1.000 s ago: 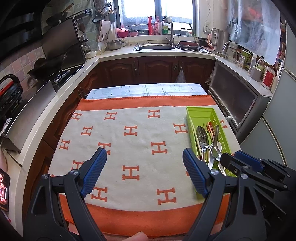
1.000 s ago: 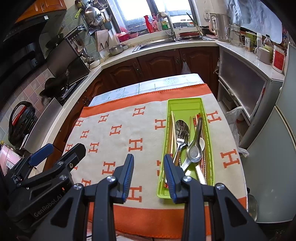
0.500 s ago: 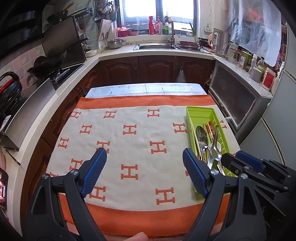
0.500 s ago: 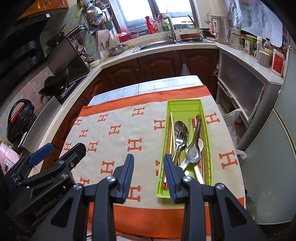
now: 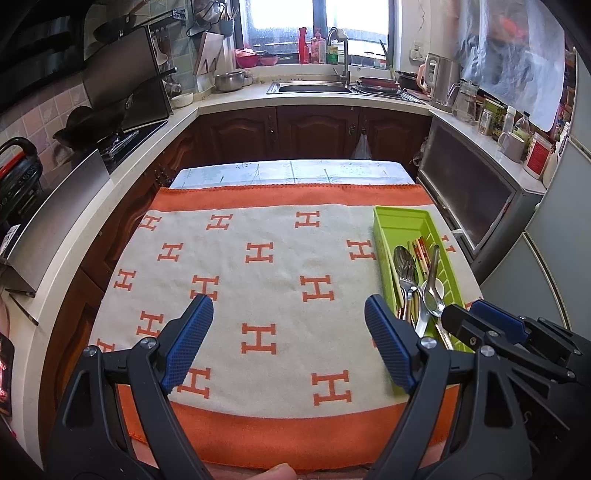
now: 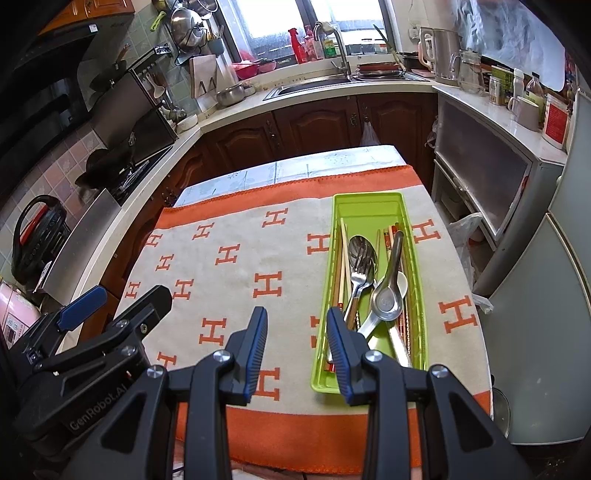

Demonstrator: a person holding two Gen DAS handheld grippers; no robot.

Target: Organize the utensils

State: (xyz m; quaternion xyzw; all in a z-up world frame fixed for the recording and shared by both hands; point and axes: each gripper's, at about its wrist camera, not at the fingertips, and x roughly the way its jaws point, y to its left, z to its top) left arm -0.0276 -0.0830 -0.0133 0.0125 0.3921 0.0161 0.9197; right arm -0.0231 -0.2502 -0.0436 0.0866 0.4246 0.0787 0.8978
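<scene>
Utensils point(image 6: 373, 291) lengthwise in green tray point(image 6: 369, 205)

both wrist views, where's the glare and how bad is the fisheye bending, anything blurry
Left wrist view: the window is blown out white, the counter edges bow outward, the corners go black, and the cloth and green tray are sharp. Right wrist view: the window is overexposed too, the fridge leans and curves at the right edge, and the spoons show small highlights but stay crisp.
</scene>
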